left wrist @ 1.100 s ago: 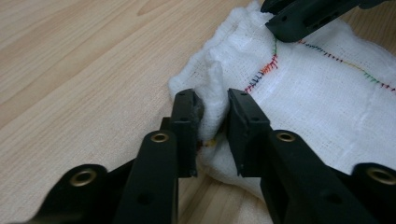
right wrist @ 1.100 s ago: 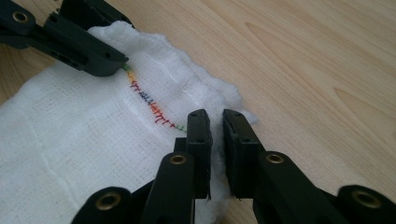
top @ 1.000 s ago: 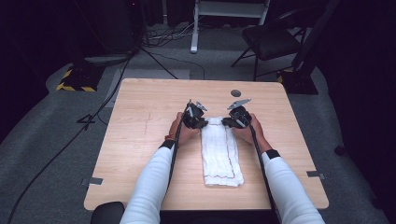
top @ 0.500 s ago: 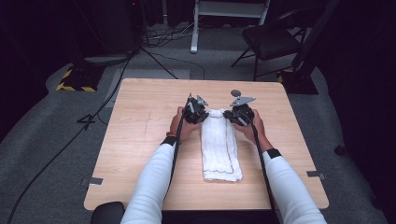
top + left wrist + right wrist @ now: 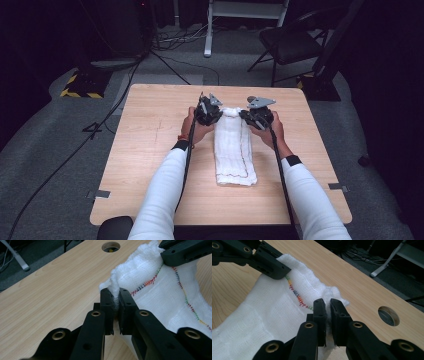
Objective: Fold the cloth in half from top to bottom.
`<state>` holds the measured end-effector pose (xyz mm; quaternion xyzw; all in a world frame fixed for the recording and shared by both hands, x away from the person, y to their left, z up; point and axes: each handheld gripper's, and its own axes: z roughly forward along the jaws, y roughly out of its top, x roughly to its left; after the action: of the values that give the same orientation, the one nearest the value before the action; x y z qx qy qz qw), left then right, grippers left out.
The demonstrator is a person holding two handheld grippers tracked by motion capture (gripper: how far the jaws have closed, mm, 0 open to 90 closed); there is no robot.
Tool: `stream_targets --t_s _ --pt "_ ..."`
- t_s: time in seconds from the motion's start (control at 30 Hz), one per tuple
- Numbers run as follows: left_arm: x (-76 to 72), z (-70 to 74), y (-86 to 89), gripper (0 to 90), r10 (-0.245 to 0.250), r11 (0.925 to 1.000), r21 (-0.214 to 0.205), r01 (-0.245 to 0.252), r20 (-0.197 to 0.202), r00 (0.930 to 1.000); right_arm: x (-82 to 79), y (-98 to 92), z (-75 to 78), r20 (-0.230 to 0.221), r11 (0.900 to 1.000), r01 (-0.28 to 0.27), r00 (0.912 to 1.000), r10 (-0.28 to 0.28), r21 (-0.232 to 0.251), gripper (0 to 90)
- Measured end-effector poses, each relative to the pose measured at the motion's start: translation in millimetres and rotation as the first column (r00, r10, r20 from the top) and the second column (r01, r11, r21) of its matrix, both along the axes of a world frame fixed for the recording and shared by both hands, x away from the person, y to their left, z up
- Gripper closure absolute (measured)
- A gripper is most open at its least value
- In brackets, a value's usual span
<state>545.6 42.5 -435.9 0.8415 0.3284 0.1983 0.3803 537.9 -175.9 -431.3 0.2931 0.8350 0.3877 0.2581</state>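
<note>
1. left gripper (image 5: pixel 114 305) is clamped on one far corner of the white towel (image 5: pixel 232 150).
2. right gripper (image 5: pixel 328 311) pinches the other far corner.
3. the towel's rest trails from both grippers toward the person, on the table (image 5: pixel 150 130).

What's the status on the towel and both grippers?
Left gripper shut on towel corner. Right gripper shut on the other far corner. Far end lifted off table. Nothing in the way.
</note>
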Motion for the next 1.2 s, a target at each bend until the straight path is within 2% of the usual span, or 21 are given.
stream_targets --t_s 0.03,0.13,0.23,0.3,0.43,0.57,0.73,0.87,0.93,1.0,1.07,1.2 --pt "0.3 1.2 0.1 83.8 0.001 1.0000 -0.002 -0.001 0.007 1.0000 0.3 0.1 1.6 0.004 1.0000 -0.002 1.0000 0.002 -0.004 83.3" --pt "3.9 6.5 5.0 83.7 -0.005 0.9986 -0.053 0.005 -0.011 0.9999 1.0 -0.2 6.5 0.015 1.0000 -0.001 0.9999 0.001 -0.003 83.4" --pt "3.6 9.8 5.4 83.7 -0.007 0.9991 -0.041 0.007 0.006 1.0000 0.6 -1.1 10.8 0.020 0.9998 -0.002 0.9998 0.002 0.021 83.4" --pt "2.3 11.1 4.9 83.7 -0.014 0.9996 -0.026 0.014 0.015 0.9998 0.1 -0.2 11.5 0.025 0.9999 -0.004 0.9997 0.004 0.012 83.3" --pt "-2.6 11.7 10.1 83.6 -0.041 0.9974 -0.059 0.041 0.014 0.9991 -2.7 -2.5 10.6 0.017 0.9994 -0.014 0.9998 0.014 0.031 83.4" --pt "-12.5 9.1 15.2 83.5 -0.079 0.9943 -0.070 0.080 0.024 0.9966 -8.5 -6.1 9.1 0.010 0.9983 -0.035 0.9994 0.035 0.046 83.4" --pt "-21.8 2.3 19.9 83.4 -0.097 0.9898 -0.103 0.098 0.019 0.9951 -17.9 -6.9 4.8 0.001 0.9962 -0.075 0.9971 0.076 0.043 83.4" --pt "-31.0 -2.8 18.3 83.2 -0.113 0.9910 -0.069 0.115 0.023 0.9933 -24.9 -9.6 1.8 -0.019 0.9936 -0.102 0.9945 0.103 0.047 83.4" --pt "-35.1 -4.2 17.7 83.2 -0.126 0.9892 -0.072 0.128 0.025 0.9917 -28.6 -10.8 0.5 -0.022 0.9926 -0.113 0.9932 0.114 0.045 83.4" --pt "-39.9 -5.2 17.0 83.1 -0.137 0.9889 -0.053 0.139 0.037 0.9899 -32.5 -12.8 -0.7 -0.024 0.9915 -0.120 0.9923 0.121 0.050 83.4" --pt "-44.9 -6.6 16.5 82.9 -0.151 0.9879 -0.032 0.152 0.045 0.9876 -35.6 -15.0 -2.2 -0.029 0.9897 -0.127 0.9912 0.129 0.067 83.4" --pt "-55.7 -11.1 16.2 82.4 -0.170 0.9848 -0.026 0.171 0.048 0.9842 -45.2 -18.5 -8.8 -0.035 0.9859 -0.142 0.9888 0.145 0.089 83.4"
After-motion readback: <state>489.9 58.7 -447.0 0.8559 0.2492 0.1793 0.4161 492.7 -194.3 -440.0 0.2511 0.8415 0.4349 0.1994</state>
